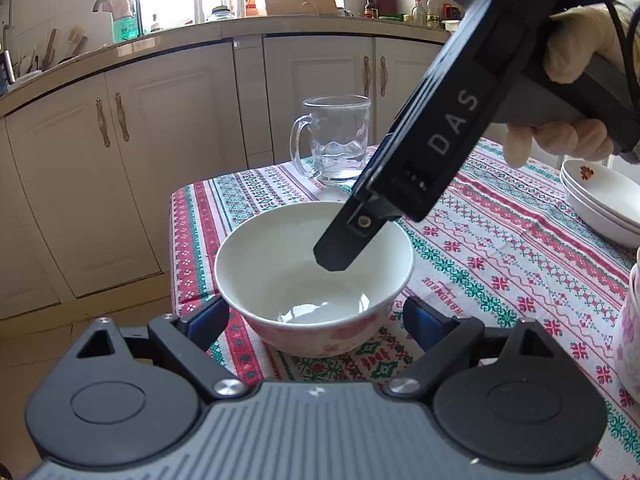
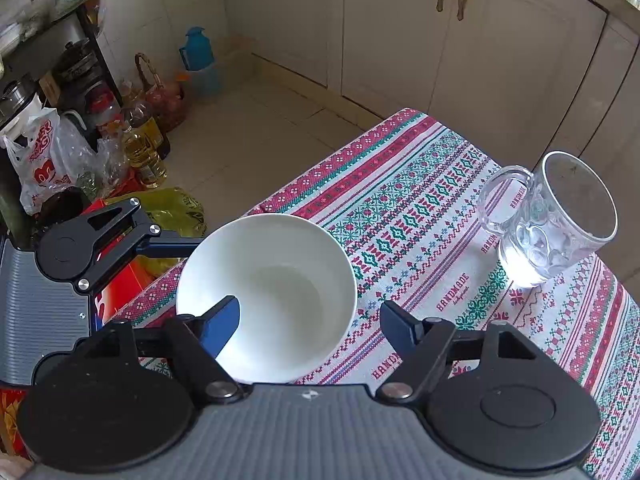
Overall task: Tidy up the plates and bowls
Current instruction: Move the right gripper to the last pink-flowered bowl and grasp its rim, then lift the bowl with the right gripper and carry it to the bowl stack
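Your white ceramic bowl with the faint pink flower pattern on its outer wall (image 1: pixel 314 276) stands upright near the corner of the table, on the red, green and white cross-stitch patterned tablecloth (image 1: pixel 500 248), and both tools are gathered round it. Your left gripper (image 1: pixel 316 320) sits low and level with its fingers spread wide, one on either side of the bowl's base and neither touching, so it reads as released and placed to steady or guard the bowl rather than to carry it. Your right gripper (image 2: pixel 316 324) comes down steeply from above, with one blue-padded finger (image 2: pixel 222 330) dipped inside the bowl and the other outside the near wall; that straddle suggests you mean to pinch the rim, which is the sensible hold on a bowl too broad to span. Its fingers stand well apart, so it is not yet clamped, though from the right wrist view it is hard to say whether the inner pad already rests against the wall. The stack of shallow white plates with a small red flower motif (image 1: pixel 600 200) lies well apart at the far right of the cloth, a likely destination. The clear dimpled glass mug with a handle (image 2: pixel 552 220) stands beyond the bowl, so a lift straight up before travelling sideways would keep you clear of it.
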The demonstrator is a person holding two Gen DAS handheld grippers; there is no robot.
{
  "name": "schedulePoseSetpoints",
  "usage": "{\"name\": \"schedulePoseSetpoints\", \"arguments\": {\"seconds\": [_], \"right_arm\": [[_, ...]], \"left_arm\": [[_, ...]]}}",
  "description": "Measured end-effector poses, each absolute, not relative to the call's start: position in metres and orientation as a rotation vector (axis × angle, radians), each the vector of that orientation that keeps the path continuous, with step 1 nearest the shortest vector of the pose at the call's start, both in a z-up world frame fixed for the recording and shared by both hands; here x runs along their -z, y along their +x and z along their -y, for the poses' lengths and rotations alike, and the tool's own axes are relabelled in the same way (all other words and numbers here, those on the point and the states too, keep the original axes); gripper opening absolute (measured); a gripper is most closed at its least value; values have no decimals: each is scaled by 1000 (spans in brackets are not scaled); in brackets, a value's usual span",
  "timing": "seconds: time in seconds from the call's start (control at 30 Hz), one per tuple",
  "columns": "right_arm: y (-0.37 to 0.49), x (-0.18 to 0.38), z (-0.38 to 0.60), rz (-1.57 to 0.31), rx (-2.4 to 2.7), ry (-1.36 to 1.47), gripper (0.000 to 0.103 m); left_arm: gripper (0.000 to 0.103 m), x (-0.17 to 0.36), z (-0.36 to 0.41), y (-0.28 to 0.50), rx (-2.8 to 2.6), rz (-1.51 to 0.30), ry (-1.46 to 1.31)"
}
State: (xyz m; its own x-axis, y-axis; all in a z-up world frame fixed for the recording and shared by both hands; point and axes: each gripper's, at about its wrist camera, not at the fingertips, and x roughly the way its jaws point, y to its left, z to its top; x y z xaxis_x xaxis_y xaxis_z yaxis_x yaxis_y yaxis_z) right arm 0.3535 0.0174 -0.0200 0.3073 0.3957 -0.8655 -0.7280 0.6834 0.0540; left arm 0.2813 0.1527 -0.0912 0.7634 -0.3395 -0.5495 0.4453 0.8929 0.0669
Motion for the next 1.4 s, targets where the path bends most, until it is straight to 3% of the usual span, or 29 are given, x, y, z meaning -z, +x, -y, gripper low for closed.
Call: {"name": "schedulePoseSetpoints", "arguments": {"seconds": [0.5,1.4], "right_arm": [[367,37,-23,-1046,-799,-353,62],[307,-7,0,-980,-815,-328,62]], "left_arm": [[92,90,-154,286,435,-549,185],[92,38,-135,232,454,-560,217]]}}
